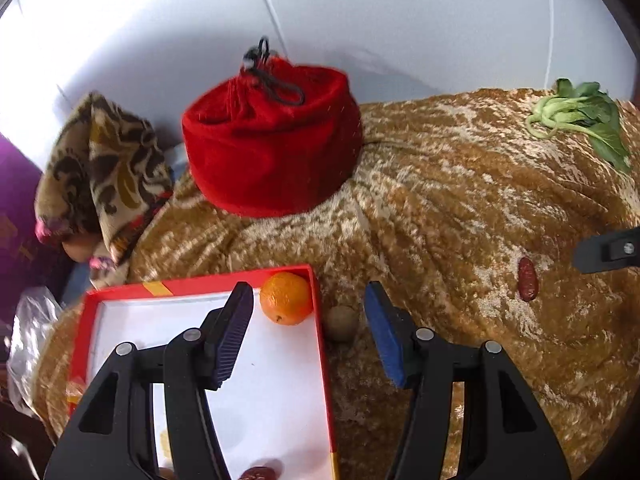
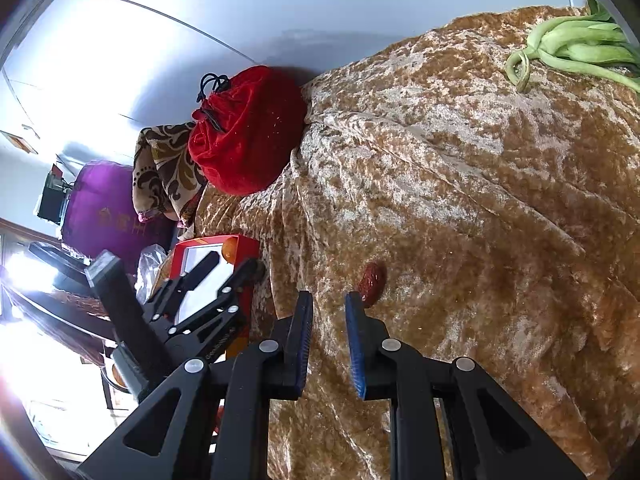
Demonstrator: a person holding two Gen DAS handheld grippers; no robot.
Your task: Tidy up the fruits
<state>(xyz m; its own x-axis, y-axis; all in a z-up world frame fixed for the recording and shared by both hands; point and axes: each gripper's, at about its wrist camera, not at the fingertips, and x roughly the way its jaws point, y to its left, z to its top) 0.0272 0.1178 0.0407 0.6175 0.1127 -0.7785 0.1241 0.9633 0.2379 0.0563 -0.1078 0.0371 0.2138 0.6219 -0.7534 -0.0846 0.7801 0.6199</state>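
Nearest the left wrist camera is the left gripper, jaws spread wide and holding nothing. Its left finger hangs over the box, a red-rimmed tray with a white floor; its right finger hangs over the gold cloth. The orange sits in the box's far right corner at about 12 o'clock from the jaws. Just outside the box wall lies a brown round fruit, between the fingers. A date lies on the cloth at 3 o'clock, long axis running roughly 12 to 6. Another date shows at the box's near edge. A red pouch sits at 12 o'clock, greens at 2 o'clock.

In the right wrist view the right gripper is nearest, jaws parted narrowly and empty. The date lies just beyond its right fingertip at 1 o'clock, long axis tilted from 1 to 7. The left gripper shows at 10 o'clock over the box.

The date looks light, wrinkled and slightly soft; I would pinch it across its short middle, jaws square to the long axis. The round fruit looks firm and likely to roll, so take it across its widest part.
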